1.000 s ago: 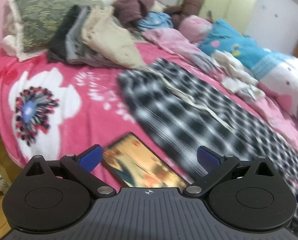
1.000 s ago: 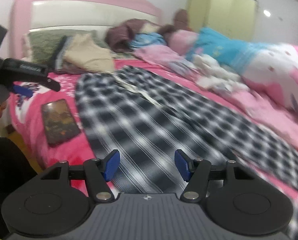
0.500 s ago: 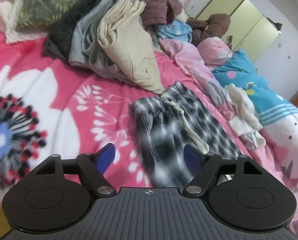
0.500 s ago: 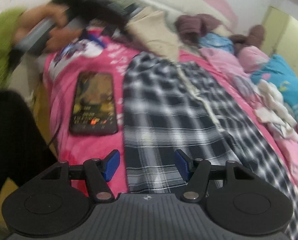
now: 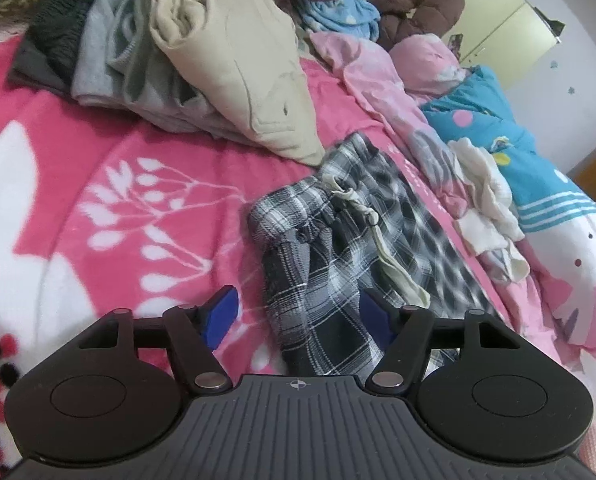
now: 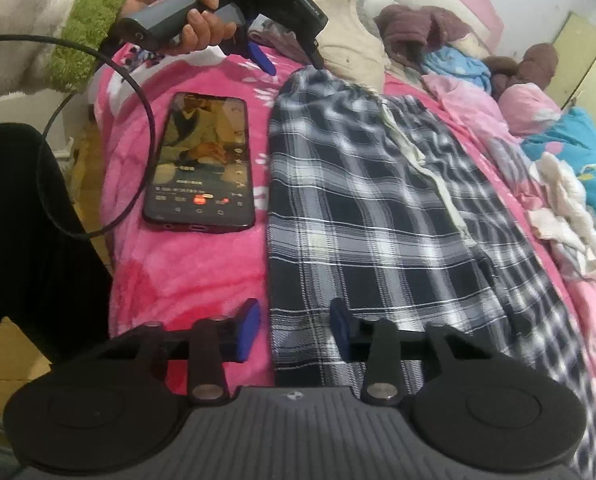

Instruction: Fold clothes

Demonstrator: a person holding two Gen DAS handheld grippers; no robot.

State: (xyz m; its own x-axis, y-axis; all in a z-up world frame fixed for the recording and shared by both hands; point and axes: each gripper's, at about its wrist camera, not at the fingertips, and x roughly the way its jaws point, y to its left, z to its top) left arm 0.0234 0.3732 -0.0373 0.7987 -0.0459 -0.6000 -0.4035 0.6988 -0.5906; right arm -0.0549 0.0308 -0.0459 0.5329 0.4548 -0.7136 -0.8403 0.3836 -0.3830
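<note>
Black-and-white plaid trousers (image 6: 378, 208) lie flat along the pink flowered blanket (image 6: 202, 264). Their waistband and cream drawstring (image 5: 354, 200) point toward the headboard. My left gripper (image 5: 298, 318) hovers low over the waistband's left corner; its jaws are closing with plaid cloth between the blue pads (image 5: 222, 316), which are not pressing. In the right wrist view a hand holds that left gripper (image 6: 290, 62) at the waistband. My right gripper (image 6: 294, 328) sits at the trousers' left edge further down, jaws closing, with the cloth edge between them but not pinched.
A lit phone (image 6: 202, 164) lies on the blanket left of the trousers, with a black cable (image 6: 138, 92) looping past it. Folded beige, grey and dark clothes (image 5: 218, 52) are stacked near the pillow. Pink and blue bedding (image 5: 518, 168) with white garments lines the right side.
The left gripper travelled up the bed from beside the phone to the waistband and its jaws narrowed. The right gripper dropped toward the trousers' left edge, rolled, and its jaws narrowed too.
</note>
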